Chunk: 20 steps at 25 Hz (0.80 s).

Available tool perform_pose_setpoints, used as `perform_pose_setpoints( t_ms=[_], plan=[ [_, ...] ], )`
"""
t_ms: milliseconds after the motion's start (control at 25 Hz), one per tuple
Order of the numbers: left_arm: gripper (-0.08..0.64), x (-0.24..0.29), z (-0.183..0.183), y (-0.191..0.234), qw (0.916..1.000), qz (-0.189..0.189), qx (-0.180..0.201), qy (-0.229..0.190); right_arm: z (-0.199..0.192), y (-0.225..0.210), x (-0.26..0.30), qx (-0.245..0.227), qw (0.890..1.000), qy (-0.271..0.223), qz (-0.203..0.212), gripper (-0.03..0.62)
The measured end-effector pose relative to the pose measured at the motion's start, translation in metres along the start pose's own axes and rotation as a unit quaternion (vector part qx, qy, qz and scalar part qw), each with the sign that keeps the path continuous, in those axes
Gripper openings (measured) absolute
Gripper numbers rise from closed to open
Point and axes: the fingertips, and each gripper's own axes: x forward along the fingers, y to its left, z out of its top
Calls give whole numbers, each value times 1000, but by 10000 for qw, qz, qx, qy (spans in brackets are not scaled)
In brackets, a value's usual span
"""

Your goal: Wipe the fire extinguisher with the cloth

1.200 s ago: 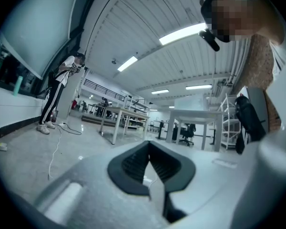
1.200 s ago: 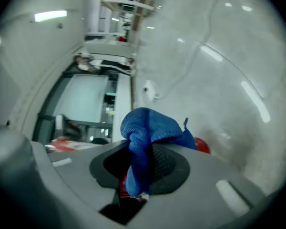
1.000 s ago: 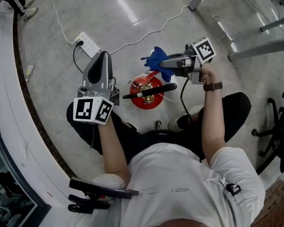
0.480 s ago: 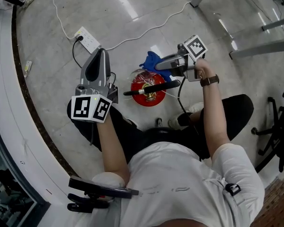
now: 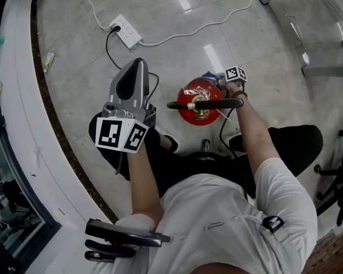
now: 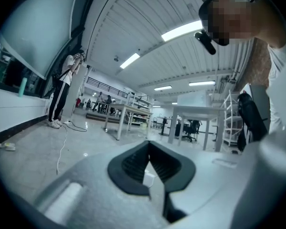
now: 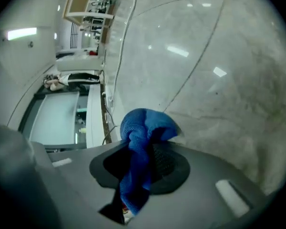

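One red fire extinguisher (image 5: pixel 199 99) upright on the glossy grey floor (image 5: pixel 263 50), before the seated person's legs. One blue cloth (image 7: pixel 143 128) clamped in the right gripper (image 7: pixel 142 163) at its far side; left gripper (image 6: pixel 150 168) closed, empty, well apart. One white power strip (image 5: pixel 126 32) beyond, in a large hall.

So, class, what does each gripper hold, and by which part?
The right gripper pinches the blue cloth by a bunched fold, one end bulging past the jaws. The left gripper holds nothing.
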Motion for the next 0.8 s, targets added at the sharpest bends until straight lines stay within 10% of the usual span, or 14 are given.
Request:
perform_pose_setpoints(
  t_ms=[160, 320, 440, 640, 800],
  plan=[
    [0, -8, 2, 7, 9999, 123, 6, -30, 6, 29, -16, -825, 9959, 347, -84, 96],
    [1, -5, 16, 4, 9997, 50, 7, -233, 36, 184, -89, -1145, 9793, -59, 1666, 95],
    [1, -4, 26, 1, 9993, 8, 10, -368, 26, 314, -162, -1944, 9398, 119, 2807, 95],
    [2, -8, 29, -4, 9991, -45, -40, -423, -59, 438, -207, -3927, 8367, 1440, 3536, 95],
    [1, -12, 22, -3, 9991, -28, -135, -408, -100, 433, -170, -4127, 8249, 2437, 2997, 95]
  ],
)
